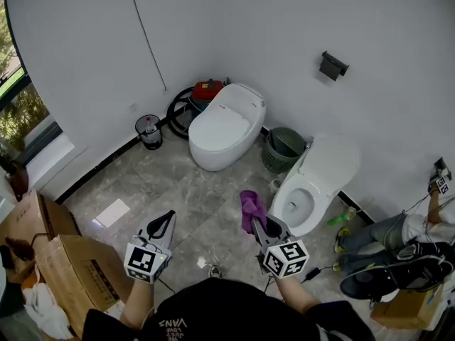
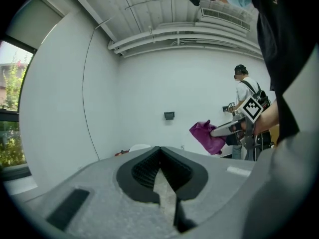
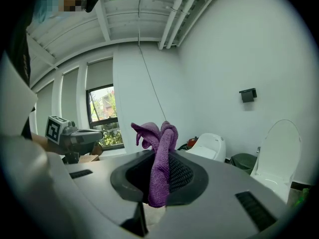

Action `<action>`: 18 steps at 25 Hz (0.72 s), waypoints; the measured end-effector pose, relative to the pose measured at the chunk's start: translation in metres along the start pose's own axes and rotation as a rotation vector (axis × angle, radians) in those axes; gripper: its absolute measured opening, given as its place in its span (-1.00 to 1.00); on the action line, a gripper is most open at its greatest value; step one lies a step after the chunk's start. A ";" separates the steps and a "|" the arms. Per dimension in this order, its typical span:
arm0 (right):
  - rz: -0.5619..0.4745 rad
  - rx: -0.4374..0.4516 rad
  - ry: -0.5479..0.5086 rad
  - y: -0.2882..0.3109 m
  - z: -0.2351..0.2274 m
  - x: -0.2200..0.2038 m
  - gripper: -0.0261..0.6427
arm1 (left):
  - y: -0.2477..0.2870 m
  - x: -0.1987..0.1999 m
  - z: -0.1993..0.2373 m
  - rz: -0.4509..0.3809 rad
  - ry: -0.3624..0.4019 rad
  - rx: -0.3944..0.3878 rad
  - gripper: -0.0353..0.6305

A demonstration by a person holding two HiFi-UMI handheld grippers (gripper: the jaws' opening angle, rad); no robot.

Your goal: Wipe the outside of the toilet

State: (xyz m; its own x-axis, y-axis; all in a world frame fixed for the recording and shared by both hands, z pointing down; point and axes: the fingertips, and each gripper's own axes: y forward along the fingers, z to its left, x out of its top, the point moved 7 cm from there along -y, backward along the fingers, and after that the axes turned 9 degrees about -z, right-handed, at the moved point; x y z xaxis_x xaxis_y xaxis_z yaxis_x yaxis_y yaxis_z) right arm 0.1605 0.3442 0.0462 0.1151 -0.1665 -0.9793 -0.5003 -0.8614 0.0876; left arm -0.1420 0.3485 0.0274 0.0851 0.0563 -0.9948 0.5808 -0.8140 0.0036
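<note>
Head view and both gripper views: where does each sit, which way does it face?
Head view: on the person's head, looking down at the open toilet; left gripper, right gripper show.
Left gripper view: rides the left gripper, faces the wall; jaws shut.
Right gripper view: rides the right gripper, faces the window; jaws clamp a purple cloth.
All share that purple cloth.

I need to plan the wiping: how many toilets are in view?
2. The closed toilet stands farther back, at centre; the open toilet is nearer, at right. None seems hidden.

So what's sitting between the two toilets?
A green bin stands between the closed toilet and the open toilet. The head view shows it.
</note>
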 end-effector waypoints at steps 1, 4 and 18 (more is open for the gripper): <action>0.005 0.009 0.000 0.006 -0.005 -0.001 -0.79 | 0.006 -0.002 0.002 -0.001 -0.003 0.009 -0.87; 0.024 0.032 -0.006 0.027 -0.016 -0.002 -0.79 | 0.017 -0.010 0.010 0.007 -0.022 0.029 -0.87; 0.087 -0.039 0.038 0.158 -0.006 -0.020 -0.79 | 0.063 -0.046 0.134 0.059 -0.083 0.012 -0.87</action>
State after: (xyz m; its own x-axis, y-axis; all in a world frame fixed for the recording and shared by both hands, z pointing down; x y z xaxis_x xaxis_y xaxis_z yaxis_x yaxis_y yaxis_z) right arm 0.0847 0.2085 0.0809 0.1055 -0.2591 -0.9601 -0.4765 -0.8606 0.1799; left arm -0.2182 0.2170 0.0595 0.0516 -0.0398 -0.9979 0.5673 -0.8212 0.0620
